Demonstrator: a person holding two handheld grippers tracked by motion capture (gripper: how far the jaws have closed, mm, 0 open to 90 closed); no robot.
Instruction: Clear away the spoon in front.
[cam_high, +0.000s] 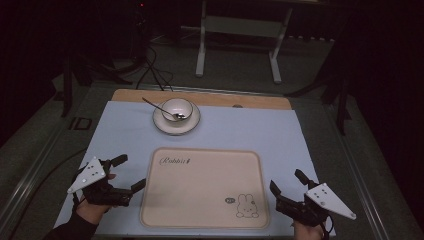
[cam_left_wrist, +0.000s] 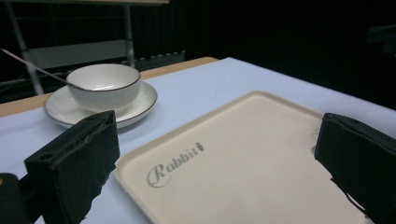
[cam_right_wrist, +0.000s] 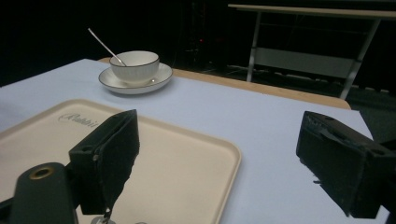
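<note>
Two grippers sit low at the near edge of the table, and I see both with jaws spread wide and nothing between them. My left gripper (cam_high: 122, 174) rests on the pale blue cloth (cam_high: 125, 135) just beside the left edge of the beige tray (cam_high: 200, 185), angled inward toward the tray; the hand (cam_high: 92, 209) behind it comes in from the near left corner. My right gripper (cam_high: 287, 182) lies just off the tray's right edge, near the cloth's near right corner, its grey three-cornered plate (cam_high: 330, 200) pointing outward to the right.

Between them the tray lies flat with its long sides parallel to the near edge, the word "Rabbit" (cam_high: 175, 160) at its far left corner and a small rabbit drawing (cam_high: 246, 206) at its near right.

Beyond the tray, toward the far edge of the cloth, a white bowl (cam_high: 178, 108) stands upright on a saucer (cam_high: 161, 122). A spoon (cam_high: 159, 106) rests in the bowl, its handle slanting up and away to the far left. From either gripper nothing stands between the jaws and the bowl. Past the table's wooden far edge (cam_high: 200, 97), a white metal frame (cam_high: 240, 40) stands on the floor.
</note>
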